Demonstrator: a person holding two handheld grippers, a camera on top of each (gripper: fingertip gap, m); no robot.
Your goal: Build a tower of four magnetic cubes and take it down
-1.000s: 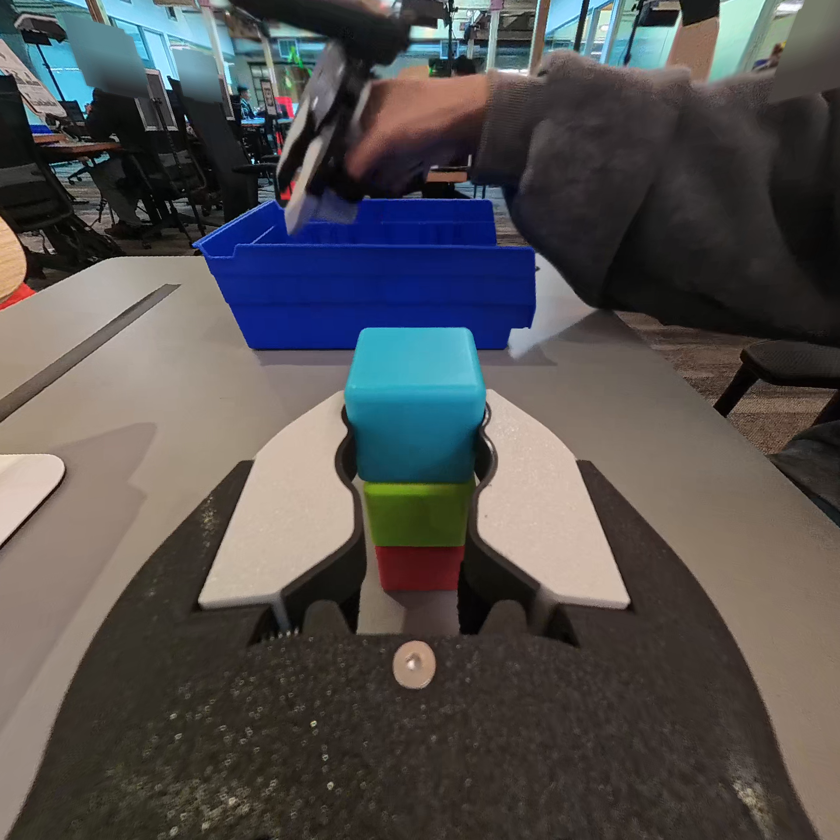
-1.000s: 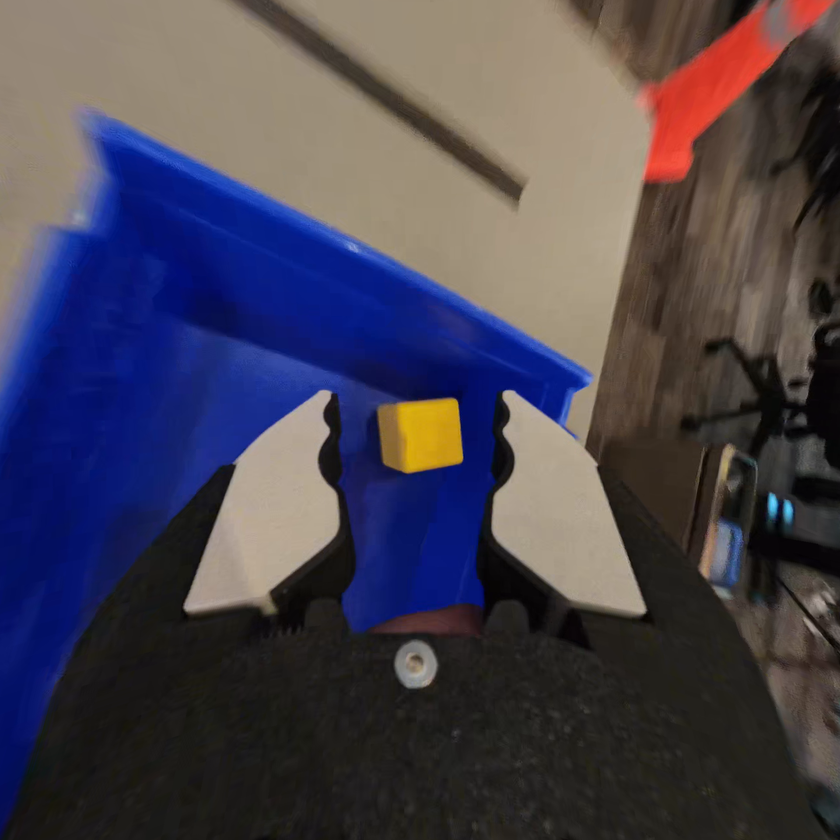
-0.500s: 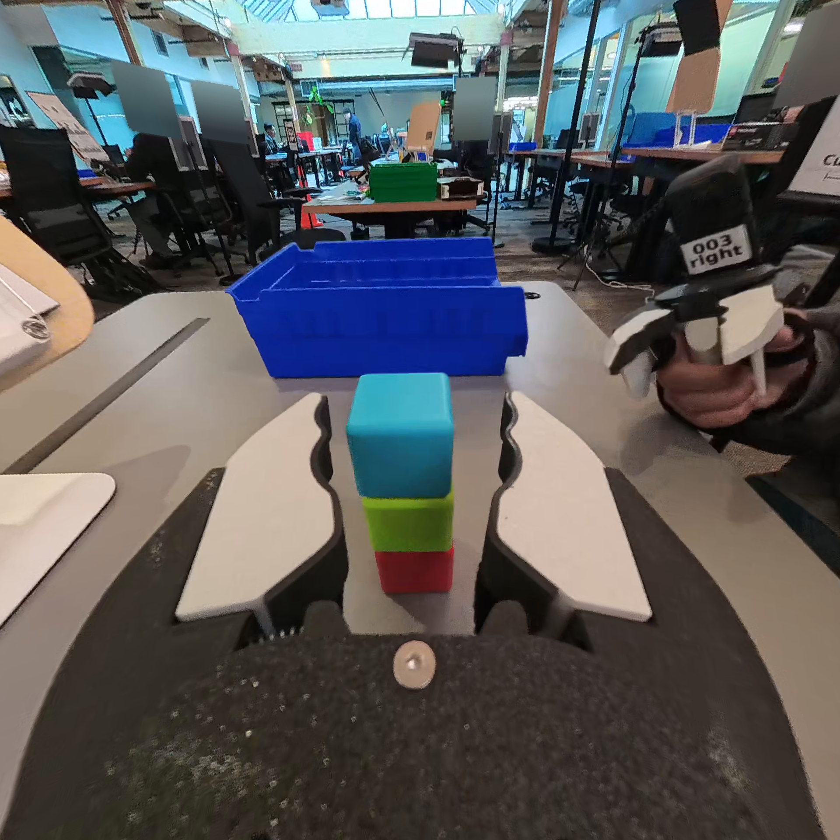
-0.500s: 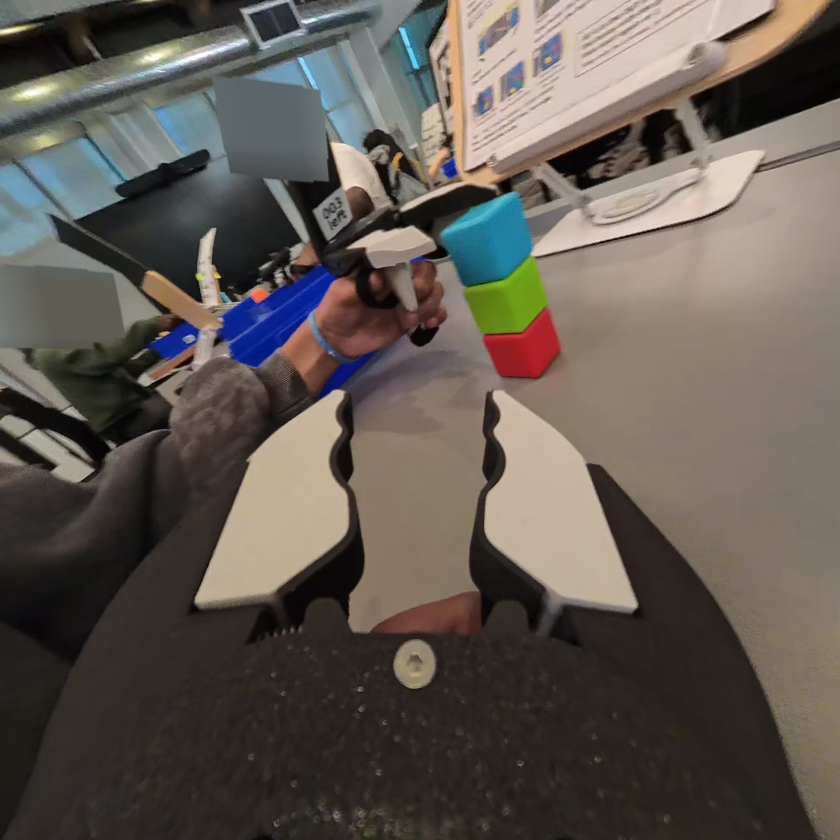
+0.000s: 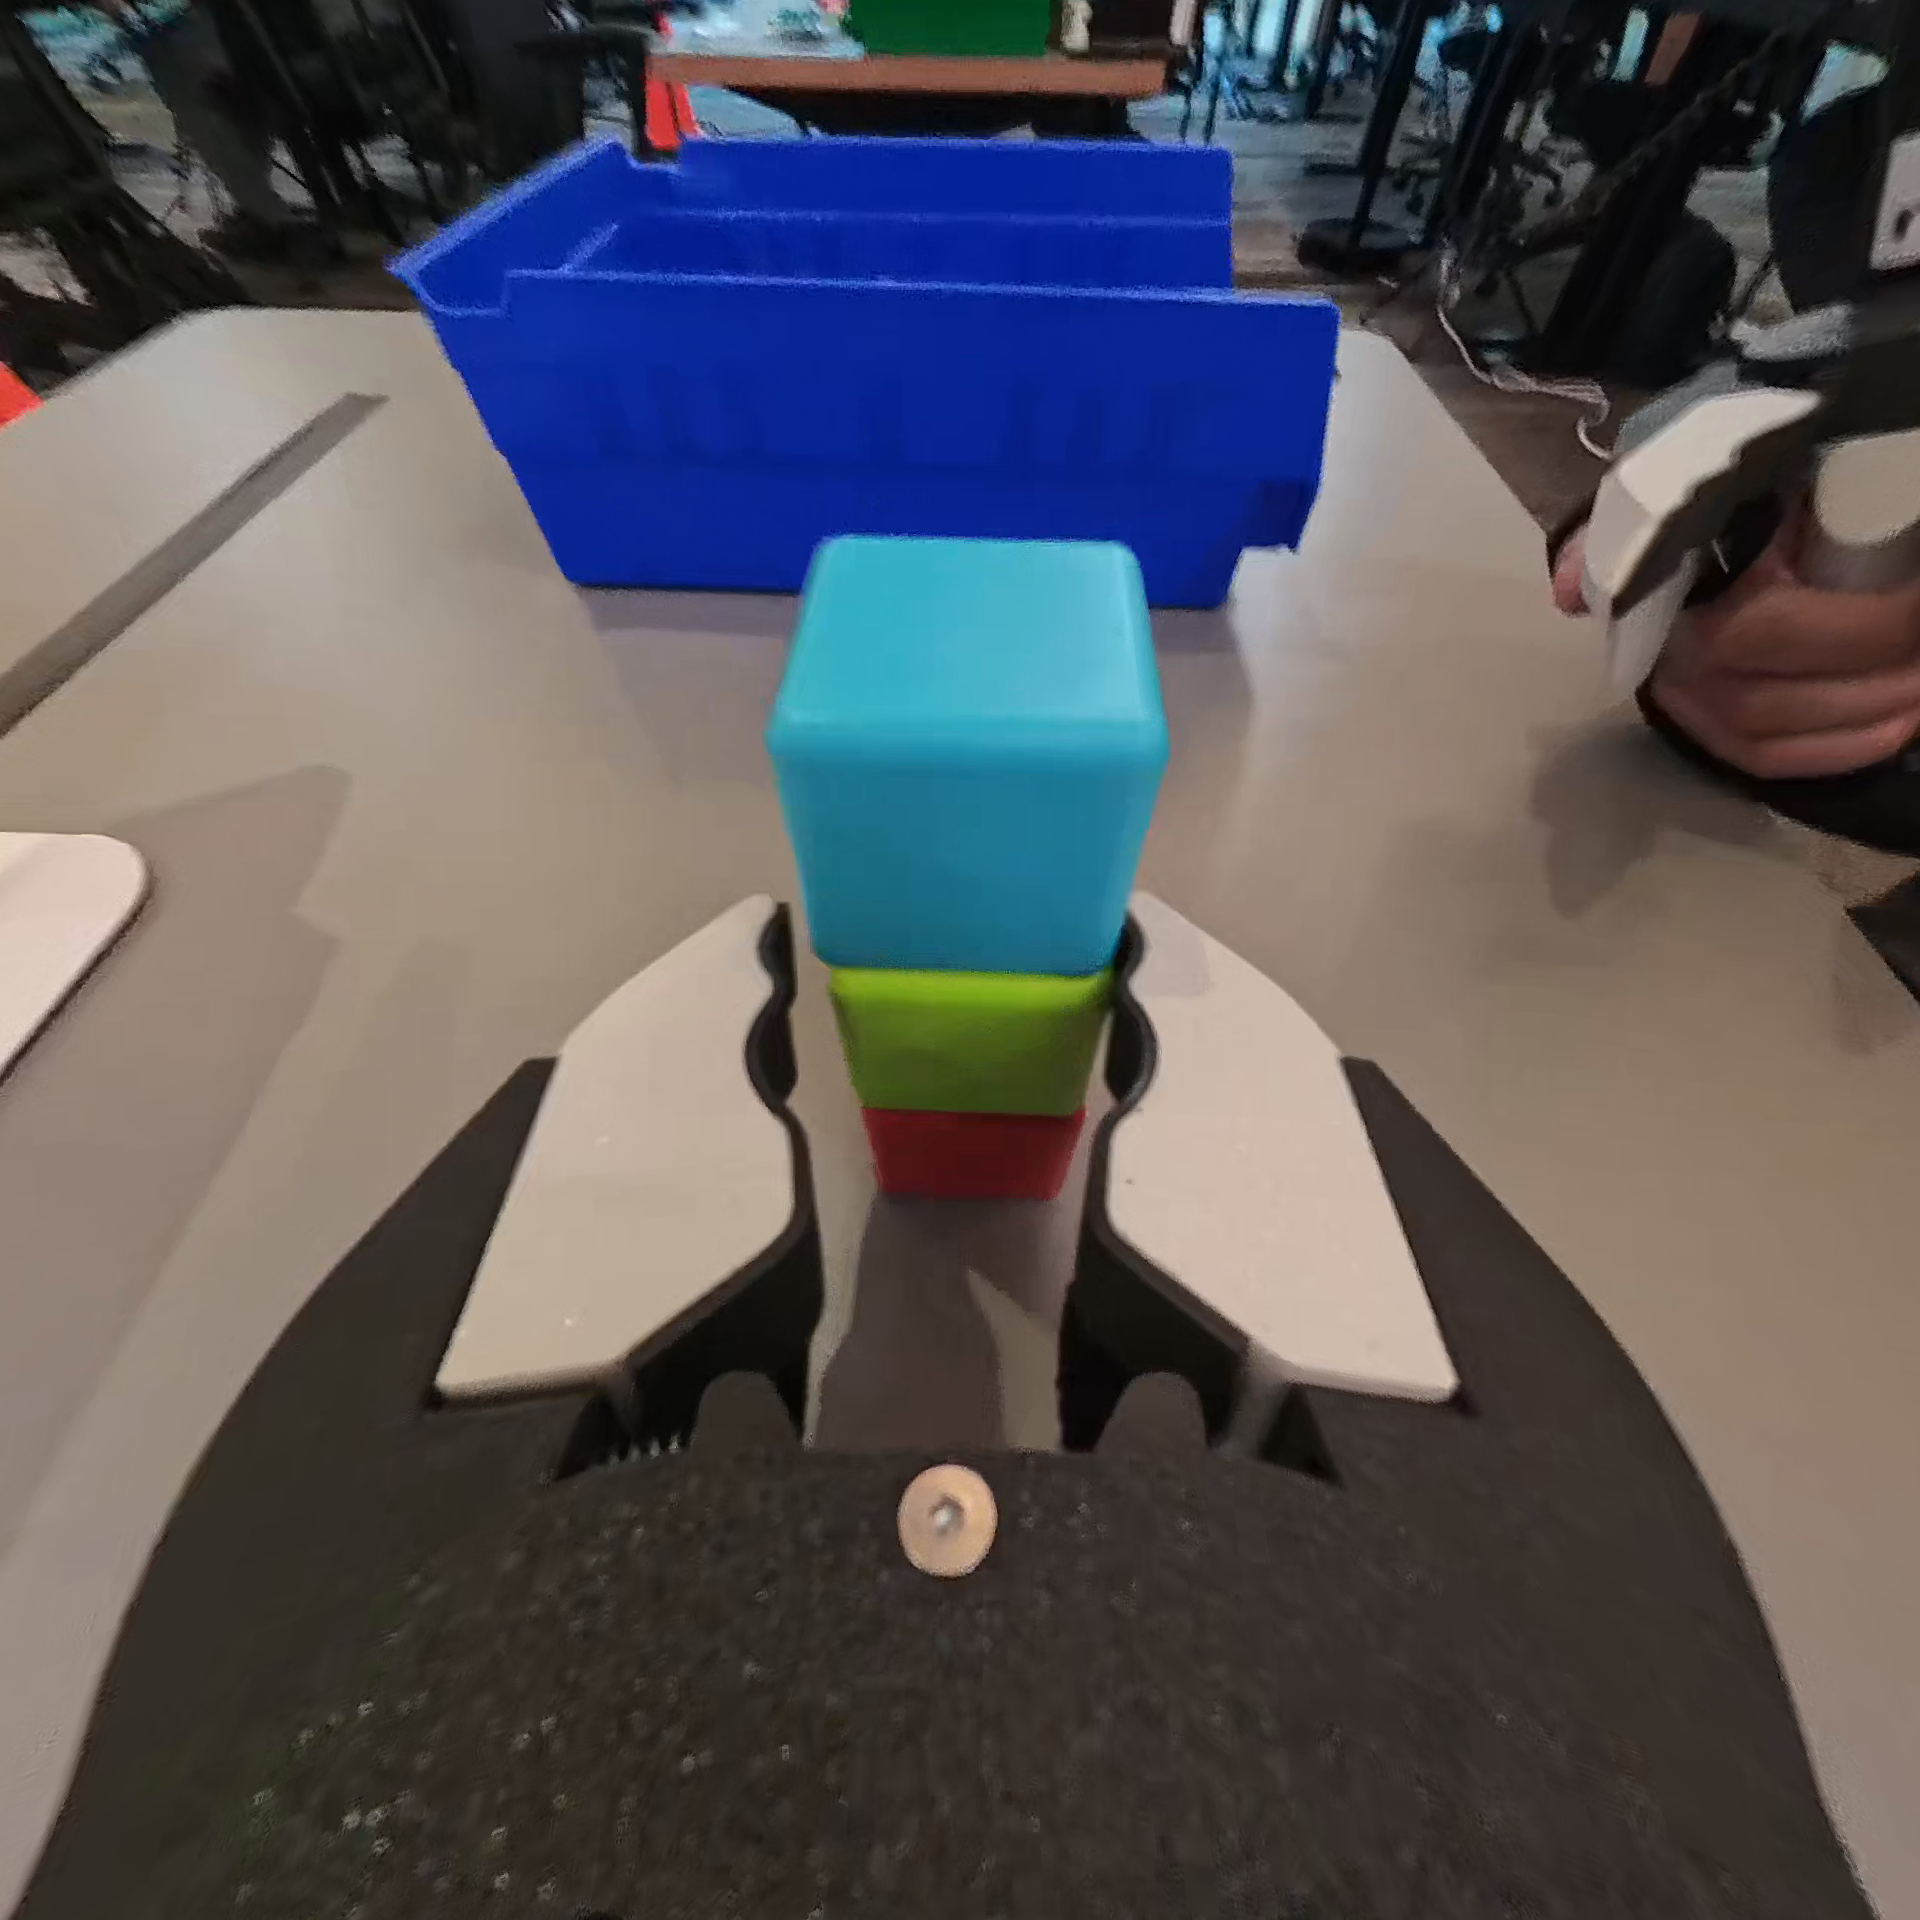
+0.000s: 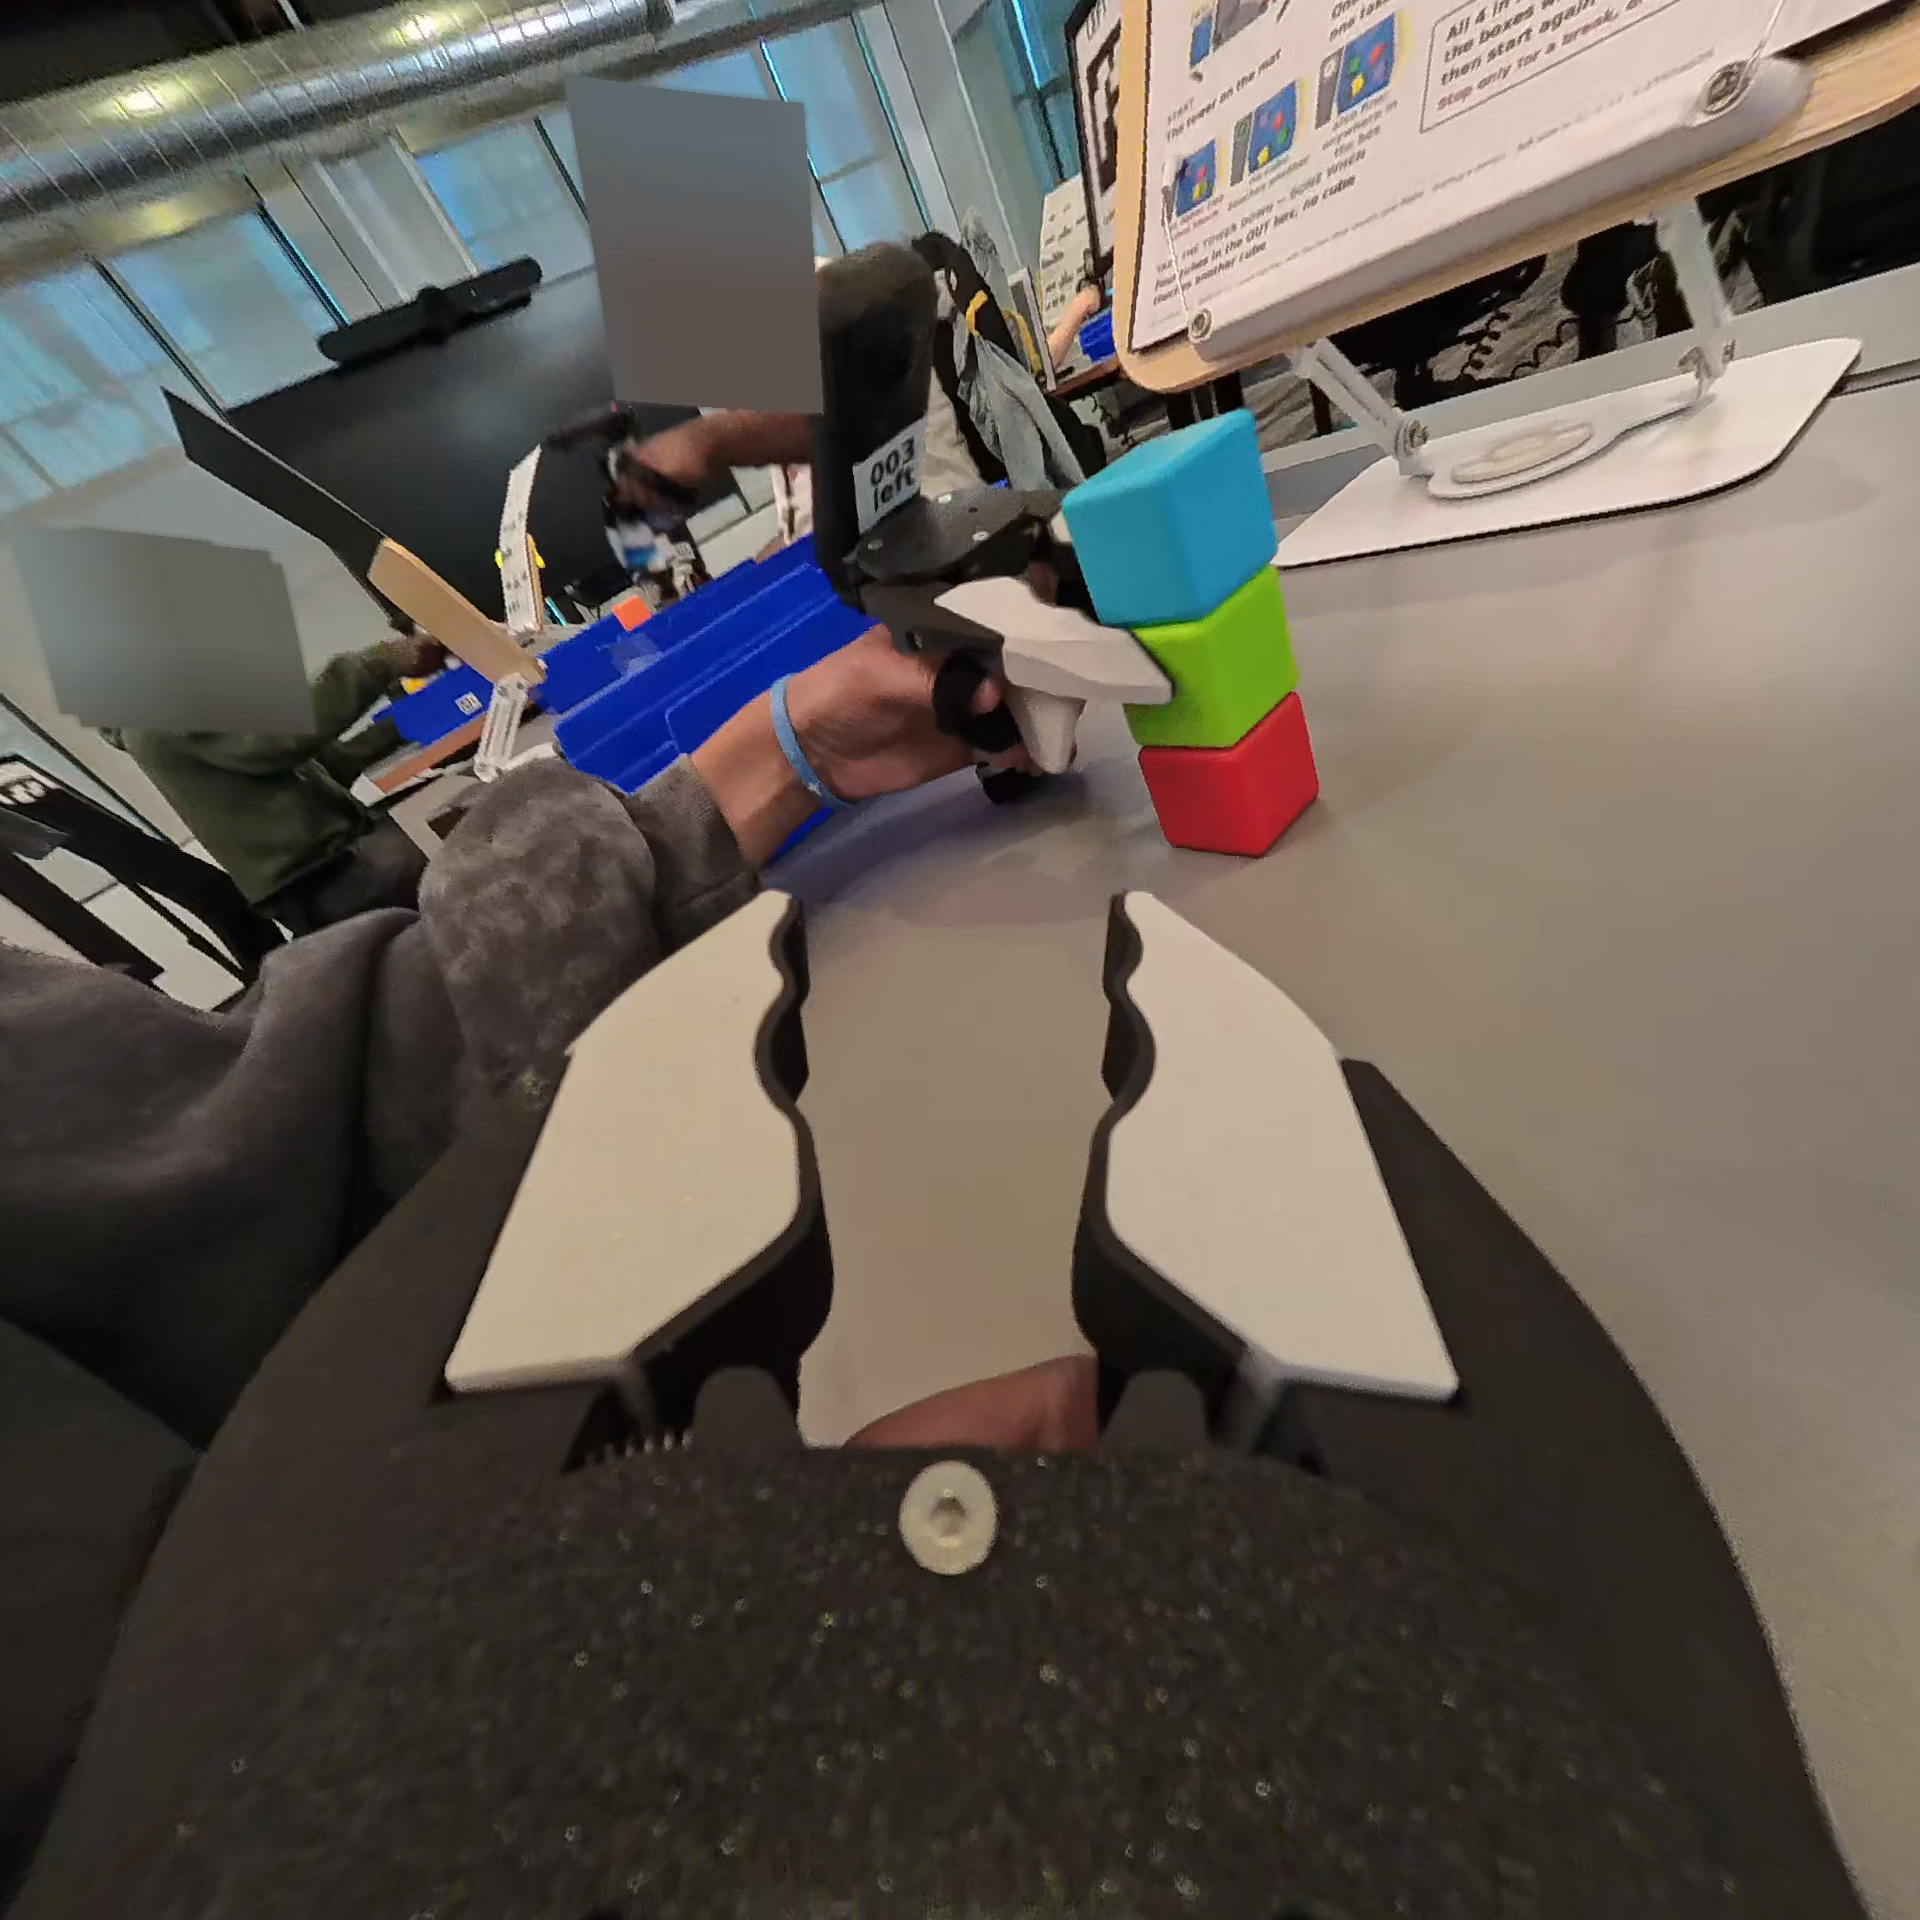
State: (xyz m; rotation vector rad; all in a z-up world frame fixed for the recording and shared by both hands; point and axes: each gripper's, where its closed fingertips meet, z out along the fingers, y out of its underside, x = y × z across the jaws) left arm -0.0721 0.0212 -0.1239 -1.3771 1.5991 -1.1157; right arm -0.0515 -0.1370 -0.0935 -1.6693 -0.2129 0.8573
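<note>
A tower of three cubes stands on the grey table (image 5: 416, 831): blue cube (image 5: 966, 748) on top, green cube (image 5: 971, 1039) in the middle, red cube (image 5: 971, 1148) at the bottom. It also shows in the right wrist view, blue (image 6: 1169, 520), green (image 6: 1221, 660), red (image 6: 1231, 774). My left gripper (image 5: 956, 935) straddles the tower at the seam between blue and green, jaws open and close to the green cube's sides. Its near finger (image 6: 1070, 644) lies against the green cube. My right gripper (image 6: 956, 925) is open and empty, low over the table to the right of the tower.
A blue bin (image 5: 883, 416) stands just behind the tower; its inside is hidden. A paper stand with a white base (image 6: 1558, 457) is at the table's left side. My right hand and its gripper's finger (image 5: 1662, 499) show at the right edge.
My left gripper has moved forward around the tower and its jaws have narrowed. My right gripper left the bin a second ago and now rests to the right, empty.
</note>
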